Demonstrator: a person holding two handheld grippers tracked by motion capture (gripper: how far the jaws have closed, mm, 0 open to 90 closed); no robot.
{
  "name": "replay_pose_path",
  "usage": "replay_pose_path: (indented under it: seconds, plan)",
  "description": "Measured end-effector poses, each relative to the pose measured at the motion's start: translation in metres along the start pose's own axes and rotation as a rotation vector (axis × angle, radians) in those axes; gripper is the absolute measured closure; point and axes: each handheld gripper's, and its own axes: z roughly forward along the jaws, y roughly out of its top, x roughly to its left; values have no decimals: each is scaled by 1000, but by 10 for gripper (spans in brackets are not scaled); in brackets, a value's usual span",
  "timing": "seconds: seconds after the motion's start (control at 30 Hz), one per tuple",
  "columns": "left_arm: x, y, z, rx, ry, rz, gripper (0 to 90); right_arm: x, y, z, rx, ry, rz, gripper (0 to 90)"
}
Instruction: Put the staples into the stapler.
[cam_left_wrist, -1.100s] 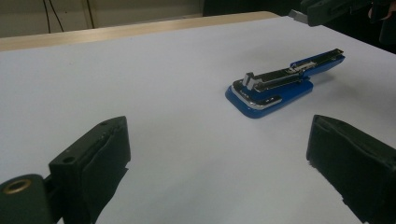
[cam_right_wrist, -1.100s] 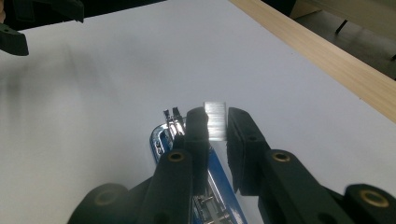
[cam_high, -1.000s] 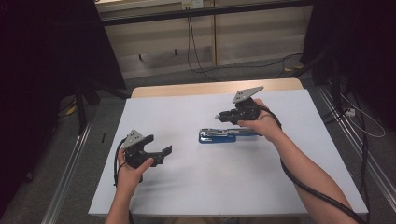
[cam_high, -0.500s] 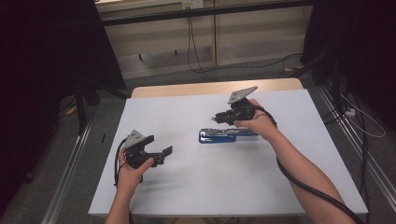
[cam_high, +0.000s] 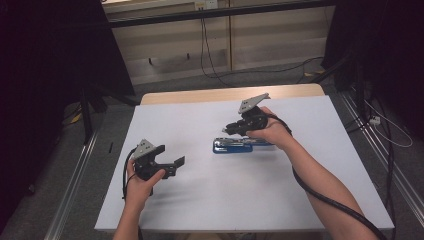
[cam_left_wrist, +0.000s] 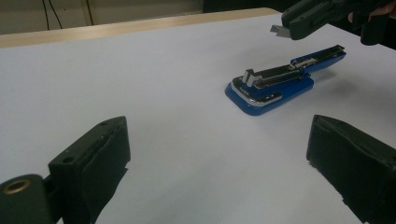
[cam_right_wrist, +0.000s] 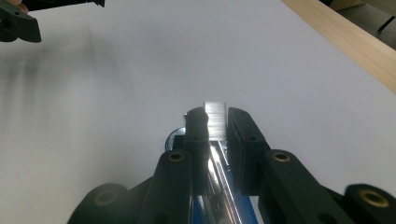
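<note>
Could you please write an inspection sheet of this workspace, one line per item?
Surface: white sheet covering the table, with a wooden edge showing at the far side.
Job's things: blue stapler lying opened on the sheet; a strip of staples is held above it.
Clutter: nothing seen.
Grippers: right gripper is shut on the strip of staples, over the stapler; left gripper stands open above bare sheet, apart from the stapler.
Cables: a black cable trails along the right forearm; loose cables lie on the floor beyond the table.
Surroundings: wooden wall panels behind and dark curtains at both sides.
</note>
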Motion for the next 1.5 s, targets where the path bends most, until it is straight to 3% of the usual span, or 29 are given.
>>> replay_pose_path:
  seconds: [0.37,1.0,1.23,1.5]
  plan:
    - [1,0,0,-1,1,0,64,-3,-1,7,12,6,-21,794]
    - [2,-1,0,6,6,0,64,-6,-6,14,23,26,-13,794]
    - [3,-1,-1,0,10,-6,64,-6,-6,20,64,30,-42,794]
    - [3,-1,-1,0,10,-6,64,-6,-4,24,69,44,-60,794]
